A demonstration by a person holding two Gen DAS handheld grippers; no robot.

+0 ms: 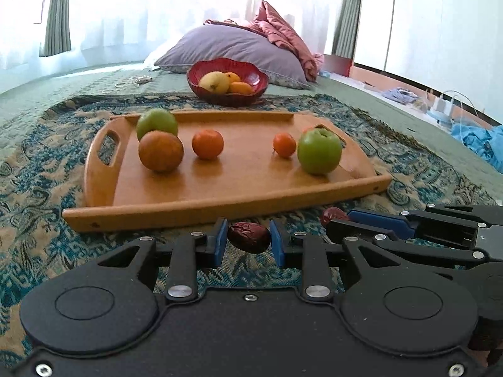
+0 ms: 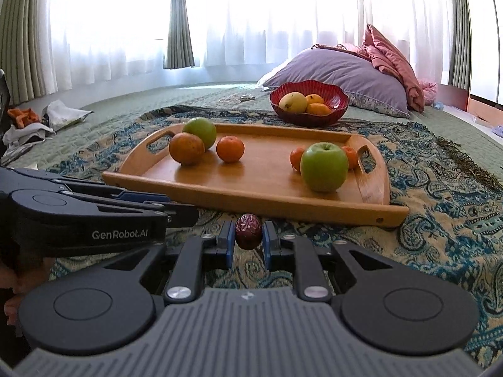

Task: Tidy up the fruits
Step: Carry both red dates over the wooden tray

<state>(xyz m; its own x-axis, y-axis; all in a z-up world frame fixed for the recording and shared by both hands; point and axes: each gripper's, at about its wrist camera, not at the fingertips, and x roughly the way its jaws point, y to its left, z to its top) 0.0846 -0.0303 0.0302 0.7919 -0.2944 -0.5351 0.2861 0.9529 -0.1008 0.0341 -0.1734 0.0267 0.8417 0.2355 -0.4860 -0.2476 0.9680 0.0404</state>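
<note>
A wooden tray (image 1: 220, 194) (image 2: 257, 188) lies on a patterned blanket and holds two green apples (image 1: 319, 150) (image 2: 323, 166), a brownish round fruit (image 1: 161, 155) and small oranges (image 1: 207, 144). A red bowl (image 1: 228, 81) (image 2: 309, 102) with a yellow fruit and oranges stands behind it. My left gripper (image 1: 249, 241) is shut on a dark red date (image 1: 249, 237) just before the tray's near edge. My right gripper (image 2: 248, 235) is shut on another date (image 2: 248, 231). The right gripper also shows at the right of the left wrist view (image 1: 345, 220).
A purple pillow (image 1: 232, 47) and a pink quilt (image 1: 283, 31) lie behind the bowl. Cables and blue cloth (image 1: 478, 138) lie at the right. Clothes and bags (image 2: 37, 122) lie at the left. Curtained windows stand behind.
</note>
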